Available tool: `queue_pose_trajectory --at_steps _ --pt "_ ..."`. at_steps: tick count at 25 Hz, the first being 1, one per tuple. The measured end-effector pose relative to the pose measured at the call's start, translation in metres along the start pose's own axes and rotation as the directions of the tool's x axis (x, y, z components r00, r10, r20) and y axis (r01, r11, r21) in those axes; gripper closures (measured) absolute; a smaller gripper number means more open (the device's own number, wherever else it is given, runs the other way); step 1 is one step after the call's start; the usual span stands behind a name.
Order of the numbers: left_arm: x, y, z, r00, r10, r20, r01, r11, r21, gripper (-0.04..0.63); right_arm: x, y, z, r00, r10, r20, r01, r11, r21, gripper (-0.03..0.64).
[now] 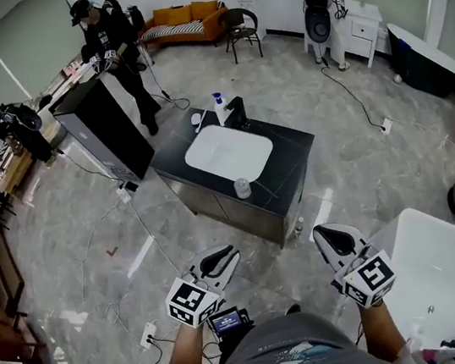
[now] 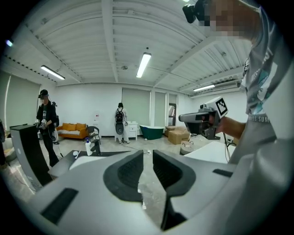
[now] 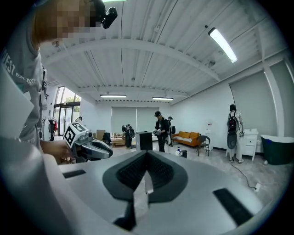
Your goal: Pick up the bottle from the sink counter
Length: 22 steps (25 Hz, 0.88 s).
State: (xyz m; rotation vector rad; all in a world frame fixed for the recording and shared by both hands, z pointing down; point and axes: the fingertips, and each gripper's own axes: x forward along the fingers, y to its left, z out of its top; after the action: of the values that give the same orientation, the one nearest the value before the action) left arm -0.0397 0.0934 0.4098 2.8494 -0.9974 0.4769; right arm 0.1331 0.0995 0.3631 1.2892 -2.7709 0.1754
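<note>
A white spray bottle with a blue top (image 1: pixel 219 108) stands at the back of the black sink counter (image 1: pixel 292 154), next to the black faucet (image 1: pixel 238 113). A small pale jar (image 1: pixel 242 187) sits on the counter's front edge. Both grippers hang over the floor in front of the counter, well short of it. My left gripper (image 1: pixel 225 257) is shut and holds nothing. My right gripper (image 1: pixel 329 236) is also shut and holds nothing. The spray bottle (image 2: pixel 88 147) shows small and far off in the left gripper view, and also in the right gripper view (image 3: pixel 178 151).
A tall black cabinet (image 1: pixel 103 128) stands left of the counter, with a person beside it. A white bathtub (image 1: pixel 448 279) lies close at my right. Cables and a power strip (image 1: pixel 148 335) cross the floor at left. A small bottle (image 1: pixel 300 226) stands on the floor by the counter's corner.
</note>
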Motion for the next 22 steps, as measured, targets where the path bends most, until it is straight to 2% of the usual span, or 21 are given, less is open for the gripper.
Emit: queue_pose_trajectory --at_steps 9,17,22 --pt "0.037 -0.016 0.008 0.997 -0.059 -0.04 0.061 0.997 0.037 0.528 -0.018 -0.037 -0.024 0.998 -0.057 0.003 0.057 0.996 0.068 0.614" --pt "0.072 0.013 0.01 0.99 -0.14 -0.032 0.141 0.989 0.036 0.528 -0.002 -0.061 -0.023 0.989 -0.143 -0.024 0.144 0.988 0.053 0.614" --pt "0.09 0.045 0.013 0.981 -0.194 -0.016 0.195 0.98 0.033 0.528 0.022 -0.065 -0.017 0.982 -0.185 -0.042 0.187 0.981 0.041 0.614"
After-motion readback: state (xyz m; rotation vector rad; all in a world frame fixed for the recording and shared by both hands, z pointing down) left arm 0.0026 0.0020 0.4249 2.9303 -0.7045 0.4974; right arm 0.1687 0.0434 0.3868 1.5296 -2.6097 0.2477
